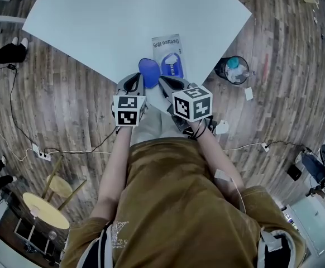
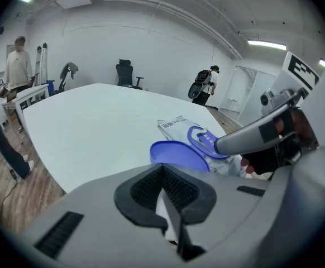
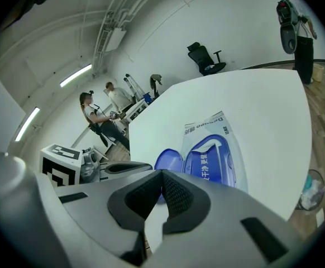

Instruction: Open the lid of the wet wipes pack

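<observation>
The wet wipes pack (image 1: 168, 53) lies on the white table (image 1: 95, 21) near its front edge, and its blue lid (image 1: 149, 71) is flipped open toward the left. My left gripper (image 1: 135, 82) hovers just short of the lid, shut and empty. My right gripper (image 1: 167, 83) hangs at the pack's near end, also shut on nothing. In the left gripper view the lid (image 2: 177, 152) and pack (image 2: 179, 127) lie just past the left gripper (image 2: 163, 171), with the right gripper (image 2: 257, 134) beside them. The right gripper view shows the pack (image 3: 221, 144) and lid (image 3: 168, 161) beyond the closed right gripper (image 3: 161, 176).
A bin (image 1: 233, 70) with bottles stands on the wooden floor right of the table. Cables and a power strip (image 1: 40, 153) lie at the left, and a yellow stool (image 1: 45, 210) stands nearby. An office chair (image 2: 127, 72) and people (image 2: 18, 66) are beyond the table.
</observation>
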